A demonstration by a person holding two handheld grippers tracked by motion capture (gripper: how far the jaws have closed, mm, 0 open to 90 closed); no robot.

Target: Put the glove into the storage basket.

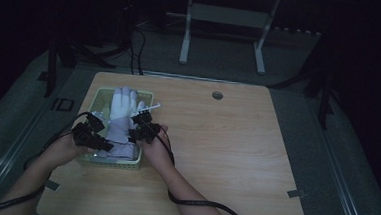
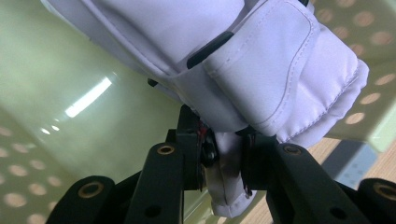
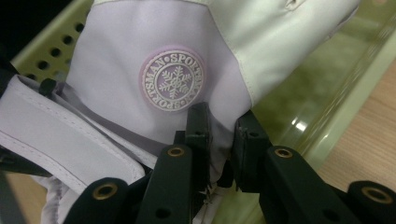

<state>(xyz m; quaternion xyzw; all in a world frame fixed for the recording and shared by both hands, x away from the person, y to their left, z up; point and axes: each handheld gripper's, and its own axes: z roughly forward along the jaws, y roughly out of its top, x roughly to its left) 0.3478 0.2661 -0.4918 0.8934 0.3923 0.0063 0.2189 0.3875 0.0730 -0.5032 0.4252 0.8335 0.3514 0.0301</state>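
A: High view, what's on the wooden table (image 1: pixel 225 155)?
B: A pale green basket (image 1: pixel 121 164) at its left, a white glove (image 1: pixel 123 108) lying in it.
A: Grippers?
B: Left gripper (image 1: pixel 107 146) and right gripper (image 1: pixel 136 119) both at the glove's cuff end, over the basket.

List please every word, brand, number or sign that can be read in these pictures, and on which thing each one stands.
"SPORTSMAN • SPORTSMAN": raised letters running round a snowflake sign on the round lilac badge of the white glove, read in the right gripper view.
The left gripper view and the high view show nothing that can be read.
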